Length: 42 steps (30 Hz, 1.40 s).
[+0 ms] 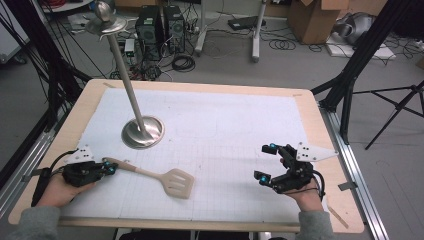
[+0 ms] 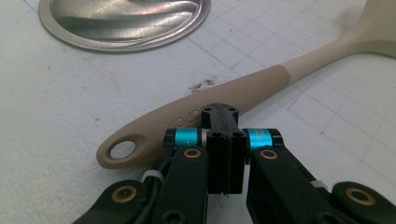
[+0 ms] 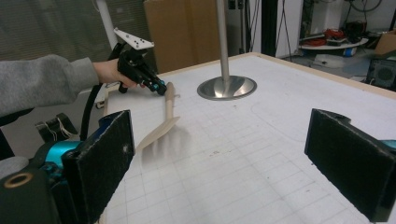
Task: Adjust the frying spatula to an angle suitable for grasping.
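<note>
High view: spatula (image 1: 159, 177) lay flat on the white mat (image 1: 225, 125), near the table's front left, blade toward centre. Left gripper (image 1: 107, 168) sat at its handle, jaws clenched together above the handle, nothing between them. Right gripper (image 1: 265, 163) hovered well apart at right, jaws spread wide, empty. Metal stand (image 1: 142, 132) stood behind the spatula.

The beige slotted spatula (image 1: 162, 178) lies flat on the white mat, handle pointing left.
</note>
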Available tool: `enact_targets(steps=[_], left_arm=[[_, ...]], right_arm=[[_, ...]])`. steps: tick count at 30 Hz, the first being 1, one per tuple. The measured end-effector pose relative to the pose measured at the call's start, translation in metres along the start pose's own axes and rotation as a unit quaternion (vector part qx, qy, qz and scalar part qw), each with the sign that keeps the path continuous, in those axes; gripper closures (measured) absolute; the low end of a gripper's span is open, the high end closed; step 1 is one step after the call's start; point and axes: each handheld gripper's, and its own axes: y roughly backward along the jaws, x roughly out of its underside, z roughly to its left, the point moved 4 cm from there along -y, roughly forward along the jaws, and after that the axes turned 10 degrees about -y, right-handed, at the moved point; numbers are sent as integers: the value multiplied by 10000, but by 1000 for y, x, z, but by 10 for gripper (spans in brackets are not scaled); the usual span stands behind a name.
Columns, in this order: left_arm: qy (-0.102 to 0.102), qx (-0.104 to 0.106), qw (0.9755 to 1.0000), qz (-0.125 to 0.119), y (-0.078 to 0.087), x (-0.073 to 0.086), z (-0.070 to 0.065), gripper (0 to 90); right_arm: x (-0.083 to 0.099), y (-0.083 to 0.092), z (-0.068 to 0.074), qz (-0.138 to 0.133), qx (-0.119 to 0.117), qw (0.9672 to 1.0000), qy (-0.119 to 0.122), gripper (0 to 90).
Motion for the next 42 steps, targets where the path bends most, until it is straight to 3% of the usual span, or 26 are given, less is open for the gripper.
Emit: enact_targets(steps=[6,14,21,25,29,37,42], left_arm=[[-176,-28,9998,9,-8,-7,-1,899],[-222,-130,9996,-89,-14,-13,1,899],[-424,-417,9982,-64,-26,-21,4,899],[-400,-455,9981,-83,-33,-24,7,899],[-256,-412,9988,-57,-34,-25,8,899],[-333,-7,9977,-597,-41,-55,-13,899],[-533,179,9979,-329,-57,-58,-27,899]], right_arm=[[-3,1,1,-188,-70,9998,-45,76],[-1,2,2,-120,-37,9999,-40,76],[1,6,3,-119,23,9999,-43,76],[2,10,4,-149,66,9998,-63,76],[4,14,5,-139,119,9998,-59,76],[6,19,6,-155,181,9997,-66,76],[7,20,9,-107,149,9998,-66,76]])
